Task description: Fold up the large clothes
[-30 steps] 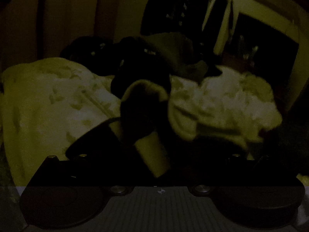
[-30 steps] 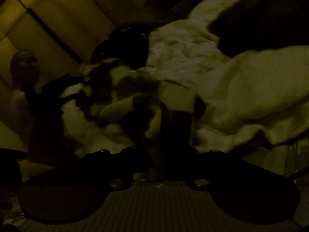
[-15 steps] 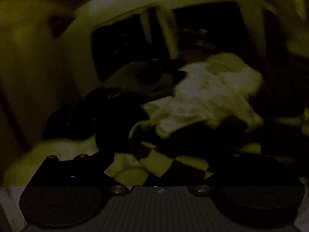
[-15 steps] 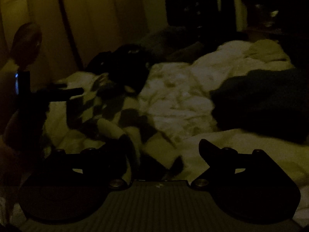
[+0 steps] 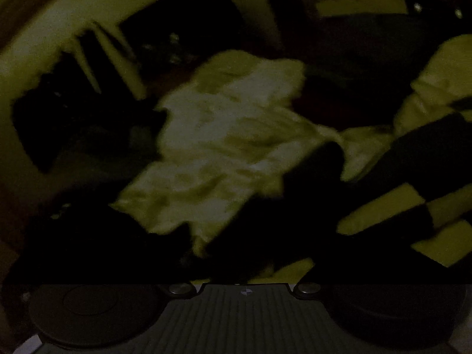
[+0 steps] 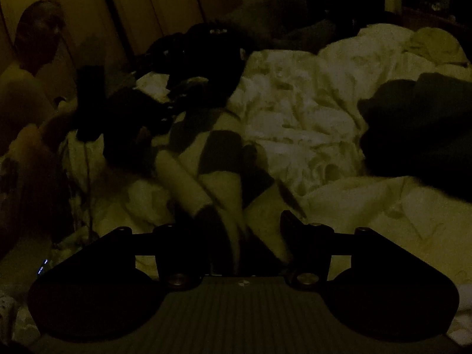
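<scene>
A checkered garment (image 6: pixel 221 153) in dark and light squares lies on the bed, stretched towards the lower middle of the right wrist view. My right gripper (image 6: pixel 246 215) straddles its near end and its jaws are closing. Cloth sits in the gap, and the right finger (image 6: pixel 290 219) stands clear of it. At the far end of the garment is the dark shape of my left gripper (image 6: pixel 141 129), held by a hand. The left wrist view is blurred and very dark. There the checkered garment (image 5: pixel 383 203) shows at the right, and the fingers cannot be made out.
A rumpled white duvet (image 6: pixel 309 112) covers the bed. A dark garment (image 6: pixel 419 126) lies on it at the right. More dark clothes (image 6: pixel 206 50) are piled at the back. A person (image 6: pixel 35 38) is at the left, by pale wall panels.
My right gripper let go of the garment, opened wide, then narrowed, and its view rolled level. My left gripper rolled and swung, so the checkered cloth now sits to its right.
</scene>
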### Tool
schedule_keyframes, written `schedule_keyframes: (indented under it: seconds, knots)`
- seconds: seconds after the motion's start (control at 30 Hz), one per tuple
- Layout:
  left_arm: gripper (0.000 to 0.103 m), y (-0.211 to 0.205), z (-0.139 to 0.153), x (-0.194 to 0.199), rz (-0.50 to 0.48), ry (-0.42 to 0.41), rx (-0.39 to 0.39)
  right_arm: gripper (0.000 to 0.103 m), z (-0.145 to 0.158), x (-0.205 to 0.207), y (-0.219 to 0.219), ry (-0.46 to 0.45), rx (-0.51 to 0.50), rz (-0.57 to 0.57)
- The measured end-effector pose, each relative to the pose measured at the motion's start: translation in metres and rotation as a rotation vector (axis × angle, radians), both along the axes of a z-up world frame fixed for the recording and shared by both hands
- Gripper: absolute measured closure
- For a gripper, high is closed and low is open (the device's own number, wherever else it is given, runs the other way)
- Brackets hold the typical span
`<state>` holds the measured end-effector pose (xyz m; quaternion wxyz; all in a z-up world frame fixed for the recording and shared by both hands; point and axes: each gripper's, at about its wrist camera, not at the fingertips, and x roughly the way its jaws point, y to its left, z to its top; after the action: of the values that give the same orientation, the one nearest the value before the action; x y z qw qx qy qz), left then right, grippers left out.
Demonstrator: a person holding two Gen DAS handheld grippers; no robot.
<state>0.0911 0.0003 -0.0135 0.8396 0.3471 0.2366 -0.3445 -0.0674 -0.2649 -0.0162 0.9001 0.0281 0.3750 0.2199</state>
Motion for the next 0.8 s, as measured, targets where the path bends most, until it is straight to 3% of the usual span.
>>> schedule_keyframes:
  seconds: [0.07, 0.13, 0.33, 0.47, 0.5, 0.67, 0.8]
  knots:
    - [0.019, -0.004, -0.009, 0.014, -0.017, 0.103, -0.01, 0.047, -0.001, 0.0, 0.003, -0.008, -0.009, -0.001]
    - [0.044, -0.006, -0.019, 0.018, -0.027, 0.173, -0.016, 0.051, -0.003, 0.0, 0.003, -0.01, -0.003, -0.007]
    - [0.046, 0.004, -0.022, 0.004, 0.009, 0.092, -0.088, 0.067, -0.004, 0.0, -0.003, -0.025, 0.041, -0.037]
    - [0.046, 0.014, 0.007, -0.011, 0.092, -0.051, -0.163, 0.085, 0.006, -0.004, -0.008, -0.092, 0.074, -0.08]
    - [0.046, 0.015, 0.019, -0.013, 0.113, -0.078, -0.194, 0.092, 0.012, -0.006, -0.009, -0.13, 0.076, -0.092]
    - [0.044, 0.036, 0.099, -0.047, 0.209, -0.257, -0.384, 0.094, 0.054, -0.023, -0.007, -0.376, 0.052, -0.121]
    - [0.043, 0.047, 0.16, -0.095, 0.21, -0.437, -0.498, 0.094, 0.103, -0.046, -0.003, -0.599, 0.048, -0.127]
